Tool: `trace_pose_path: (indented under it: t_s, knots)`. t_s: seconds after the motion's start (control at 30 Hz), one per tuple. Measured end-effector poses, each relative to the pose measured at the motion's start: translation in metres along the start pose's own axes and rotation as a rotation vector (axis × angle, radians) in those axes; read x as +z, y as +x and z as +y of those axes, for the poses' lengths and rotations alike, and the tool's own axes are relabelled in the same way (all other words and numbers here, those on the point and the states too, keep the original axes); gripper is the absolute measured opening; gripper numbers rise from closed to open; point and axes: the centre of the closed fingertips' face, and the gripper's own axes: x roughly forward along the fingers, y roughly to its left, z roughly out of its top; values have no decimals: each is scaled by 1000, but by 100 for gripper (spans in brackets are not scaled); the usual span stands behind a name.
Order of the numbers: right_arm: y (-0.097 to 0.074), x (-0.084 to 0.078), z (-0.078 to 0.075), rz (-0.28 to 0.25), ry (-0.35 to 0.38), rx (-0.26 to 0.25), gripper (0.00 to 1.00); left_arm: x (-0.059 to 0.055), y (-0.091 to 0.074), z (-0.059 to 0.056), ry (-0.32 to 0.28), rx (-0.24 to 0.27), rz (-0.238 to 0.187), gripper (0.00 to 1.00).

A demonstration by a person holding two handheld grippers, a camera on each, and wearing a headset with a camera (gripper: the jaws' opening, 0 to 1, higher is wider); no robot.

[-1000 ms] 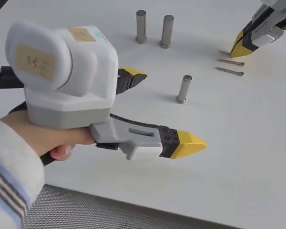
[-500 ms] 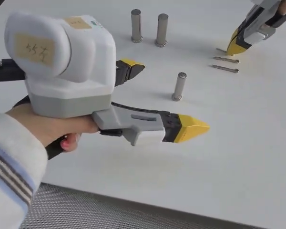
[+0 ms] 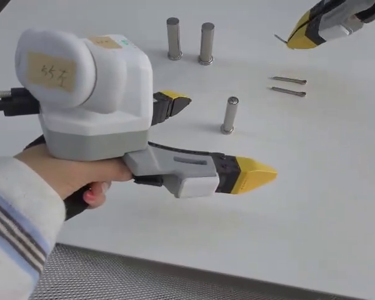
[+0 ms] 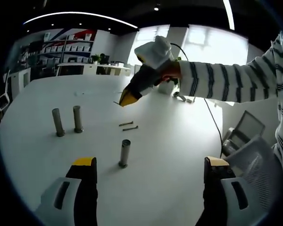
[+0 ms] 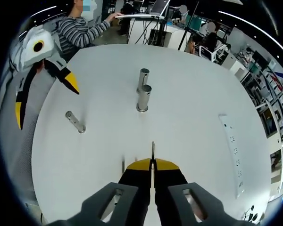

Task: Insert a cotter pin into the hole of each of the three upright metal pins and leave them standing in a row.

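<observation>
My right gripper [image 5: 152, 162] pinches cotter pin [image 5: 153, 149] above table [image 3: 337, 187]. Left gripper [image 4: 150, 162] spread wide, facing lone metal pin [image 3: 229, 114]. Advice: I clamp that pin with left, then line cotter level with hole, slowly.

Left gripper [image 3: 225, 137] is white-grey with yellow tips; right gripper [image 3: 292, 41], at 1 o'clock, has yellow tips too. 3 metal pins [image 3: 229, 115] and cotter pin [image 5: 153, 149] are silver-grey, table [image 3: 325, 187] white, sleeve [image 3: 12, 231] blue-striped.

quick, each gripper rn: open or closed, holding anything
left gripper: open, jaws wide apart, holding nothing
right gripper: closed on a cotter pin
</observation>
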Motion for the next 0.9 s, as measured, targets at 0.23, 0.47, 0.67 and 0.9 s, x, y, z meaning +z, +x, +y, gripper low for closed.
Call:
trace_pose_path:
  t_s: [0.23,0.47,0.67,0.9]
  knots:
    - [-18,15,5,-82,-28,-84,0,6,-1,-1,-8,-5,-20,88]
    - [-39,31,13,-153,-63,-150,0,15,-2,1,-46,8,-33,83]
    - [-53,45,33,-189,-143,-179,0,18,-2,5,-54,25,-38,78]
    - [-64,57,54,-198,-255,-208,0,27,-3,9,-79,35,-59,71]
